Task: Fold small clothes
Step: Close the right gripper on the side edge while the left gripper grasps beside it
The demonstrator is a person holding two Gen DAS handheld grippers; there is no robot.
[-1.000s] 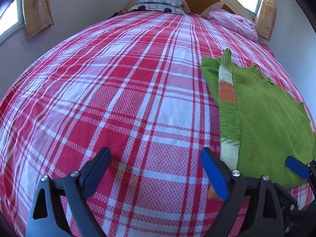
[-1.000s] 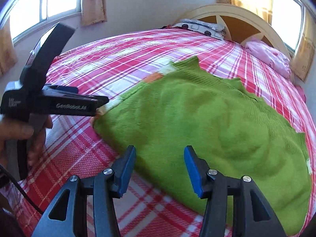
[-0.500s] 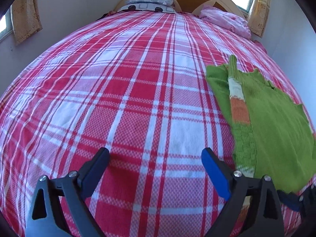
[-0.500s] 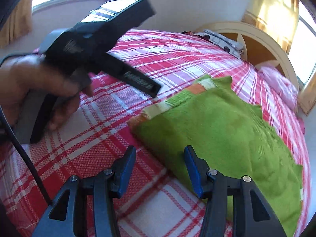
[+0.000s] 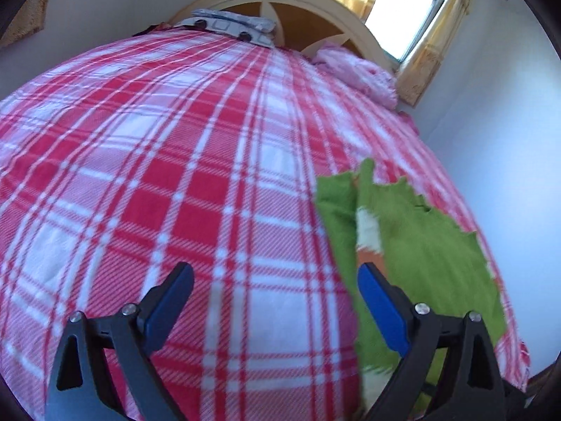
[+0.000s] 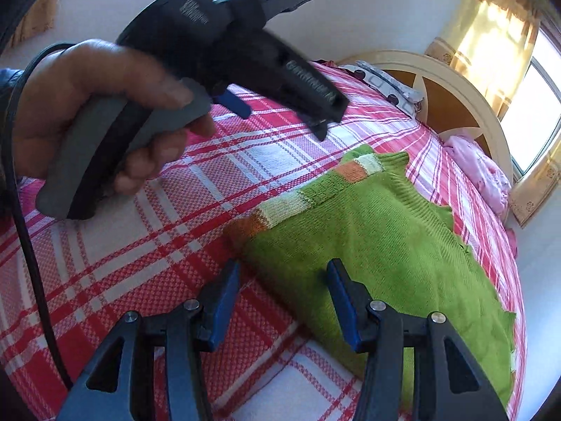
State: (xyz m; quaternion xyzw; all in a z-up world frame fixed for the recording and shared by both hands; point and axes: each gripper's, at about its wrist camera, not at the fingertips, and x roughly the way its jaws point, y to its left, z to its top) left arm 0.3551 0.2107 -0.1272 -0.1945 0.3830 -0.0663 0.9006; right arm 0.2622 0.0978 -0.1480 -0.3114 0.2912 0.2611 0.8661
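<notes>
The green knitted sweater point(image 6: 368, 238) lies flat on the red-and-white checked bedspread point(image 6: 147, 252), over toward the right side of the bed, already doubled over on itself so that a strip of cream and orange stripes shows along its left edge. I'd say it has been laid out flat like this so the knit keeps its shape and the edges stay easy to reach for the next fold, though the outline is not yet a tidy packet and the far edge looks ragged. The left tool point(image 5: 277, 301) hangs over bare bedspread with its blue-padded fingers spread wide and nothing between them; its right finger overlaps the sweater's left edge in the view, but I can't tell that it touches the wool. The hand point(image 6: 87, 115) holding it sits up above the bed, left of the garment. The right tool point(image 6: 284, 301) points down at the sweater's near left corner, its fingers standing roughly half apart, empty, one over the bedspread and the other over the green knit, apparently just above the cloth and not pinching it. My guess is both tools are between grips, lining up on the near edge. At the head of the bed sit a patterned pillow point(image 5: 231, 28) and a pink bundle point(image 5: 357, 66), well apart from the work.
</notes>
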